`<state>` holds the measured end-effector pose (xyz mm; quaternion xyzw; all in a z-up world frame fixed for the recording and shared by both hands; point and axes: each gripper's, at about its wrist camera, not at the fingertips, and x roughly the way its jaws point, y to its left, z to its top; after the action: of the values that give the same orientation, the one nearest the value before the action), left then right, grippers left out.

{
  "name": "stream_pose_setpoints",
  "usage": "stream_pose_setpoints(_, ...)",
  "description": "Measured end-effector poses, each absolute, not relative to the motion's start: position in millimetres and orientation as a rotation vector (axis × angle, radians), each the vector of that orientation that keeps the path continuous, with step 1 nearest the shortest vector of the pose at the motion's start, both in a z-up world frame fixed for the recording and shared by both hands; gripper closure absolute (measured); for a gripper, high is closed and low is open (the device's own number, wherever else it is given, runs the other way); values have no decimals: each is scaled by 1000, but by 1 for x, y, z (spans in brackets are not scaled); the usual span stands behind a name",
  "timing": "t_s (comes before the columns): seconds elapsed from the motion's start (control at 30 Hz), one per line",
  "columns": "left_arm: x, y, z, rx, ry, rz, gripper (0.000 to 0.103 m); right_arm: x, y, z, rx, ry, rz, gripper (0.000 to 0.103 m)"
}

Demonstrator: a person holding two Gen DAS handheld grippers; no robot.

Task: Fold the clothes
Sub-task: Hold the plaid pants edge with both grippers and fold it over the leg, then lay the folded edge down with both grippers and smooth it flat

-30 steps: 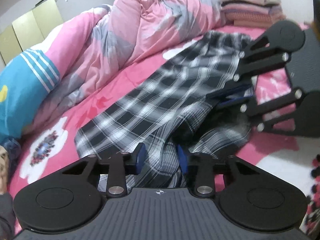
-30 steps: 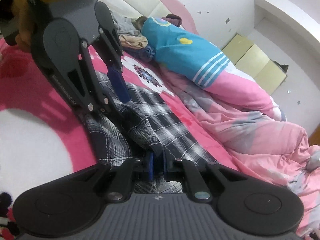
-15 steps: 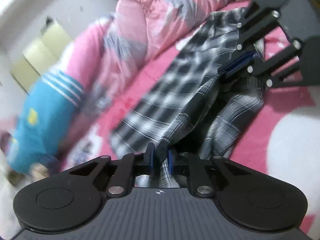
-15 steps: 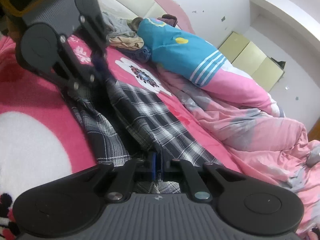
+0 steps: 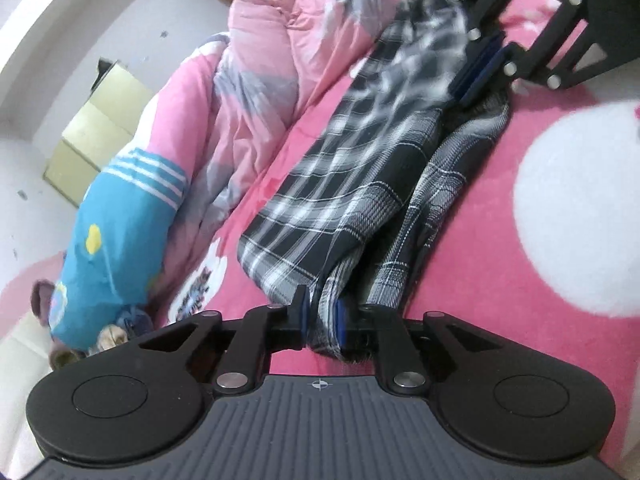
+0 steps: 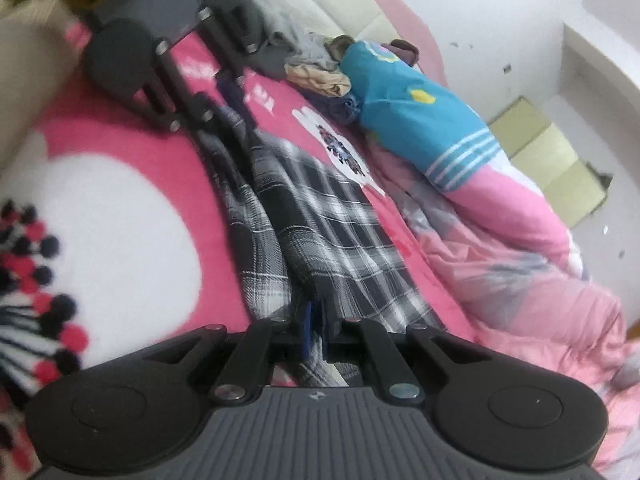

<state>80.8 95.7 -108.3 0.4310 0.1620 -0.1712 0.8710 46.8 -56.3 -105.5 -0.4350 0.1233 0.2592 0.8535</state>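
Both grippers grip the plaid garment (image 5: 360, 184) stretched along the pink bed (image 5: 500, 240).

The left gripper (image 5: 320, 312) has a bunched end of cloth between its fingers, which are easing apart. The right gripper (image 6: 316, 320), at the opposite end, has its fingers clenched on the fabric. A pink quilt (image 6: 520, 280) lies beside the garment.

the plaid garment (image 5: 360, 168) lies stretched on the bed (image 5: 520, 300), beside the bunched quilt (image 5: 272, 80).

White scuffed wall (image 6: 500, 12); bed, pink flowered sheet (image 5: 520, 240); rumpled pink quilt (image 5: 280, 60); yellow-green cabinet (image 6: 560, 168).
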Motion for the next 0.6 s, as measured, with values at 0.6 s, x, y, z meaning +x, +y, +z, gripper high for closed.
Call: stream_pose_setpoints(0.6, 78, 107, -73, 599, 373, -412, 65, 62, -42, -87, -583, 416, 747, 72)
